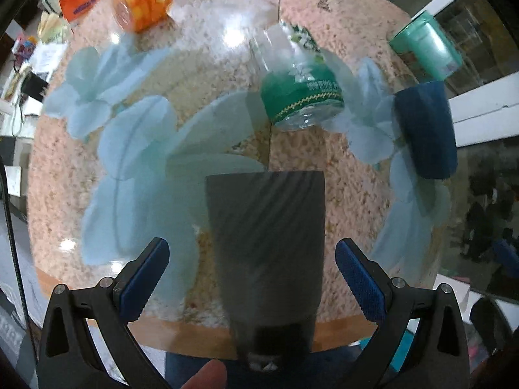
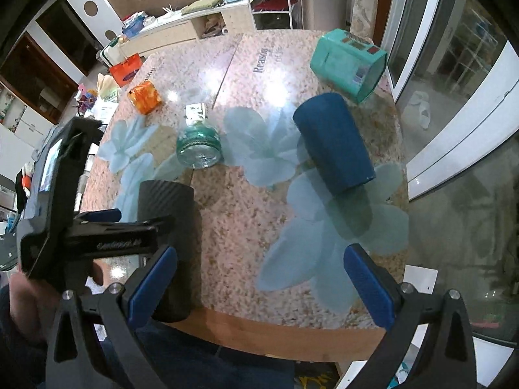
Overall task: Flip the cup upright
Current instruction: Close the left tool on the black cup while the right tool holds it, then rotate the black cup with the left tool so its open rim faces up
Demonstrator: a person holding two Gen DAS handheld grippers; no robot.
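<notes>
- Black cup lying on its side on worktop, close to near wooden edge; not upright yet, so task not done.
- Same black cup in right view: long axis running away from edge, far end toward glass bottle.
- Left gripper straddling black cup, jaws wide, blue pads well apart from cup walls both sides; no contact visible, no grip yet.
- Judged stage: lined up for grasp, closing not begun. Left to do: close on cup, lift, rotate, set on base.
- Cannot tell which end is mouth; far end looks flat and dark, near end blurred.
- Right gripper off to right of black cup, jaws wide, holding nothing, over bare worktop.
- Blue cup also on its side, well right of black cup; teal container beyond it, orange cup far left of bottle. All untouched.
</notes>
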